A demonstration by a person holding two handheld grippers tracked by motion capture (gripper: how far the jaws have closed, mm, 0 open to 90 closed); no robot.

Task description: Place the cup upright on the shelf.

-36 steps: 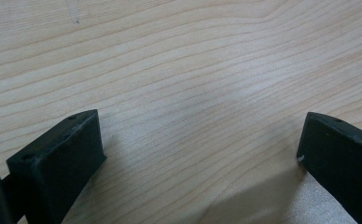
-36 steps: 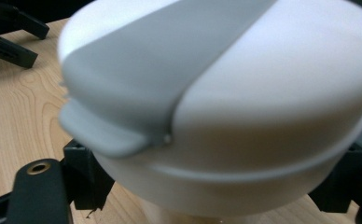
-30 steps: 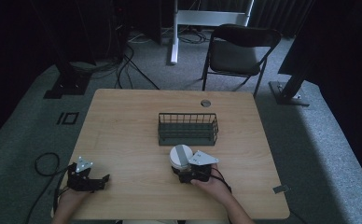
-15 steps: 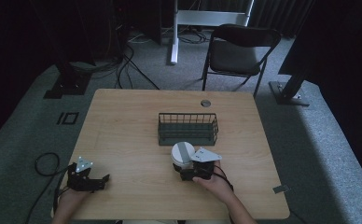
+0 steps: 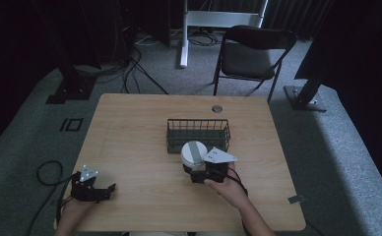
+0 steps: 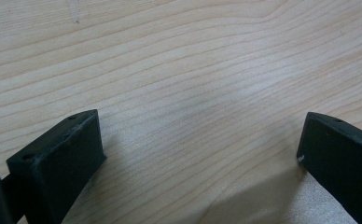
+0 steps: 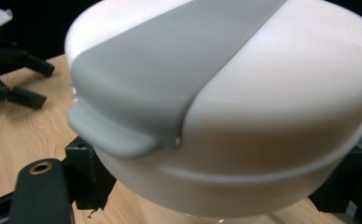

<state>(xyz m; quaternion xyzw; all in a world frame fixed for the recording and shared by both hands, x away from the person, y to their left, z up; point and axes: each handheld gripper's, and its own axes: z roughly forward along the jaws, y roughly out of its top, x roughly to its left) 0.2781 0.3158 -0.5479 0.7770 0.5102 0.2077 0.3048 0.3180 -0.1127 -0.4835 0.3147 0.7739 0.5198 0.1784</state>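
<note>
High view: right gripper (image 5: 195, 168) near table (image 5: 144, 128) centre, clamped on a white round container (image 5: 194, 152) with a grey band across its lid, the container just at 6 o'clock of the black wire basket (image 5: 198, 133), close to its near wall, contact not discernible. Right gripper view: jaws pressed against the container's (image 7: 226, 107) lower sides, the tub tilted, grey strap ending in a tab at 8 o'clock. Left gripper (image 5: 105, 189) sits at the table's 7 o'clock corner, well apart, jaws spread wide over bare wood, holding nothing.
</note>
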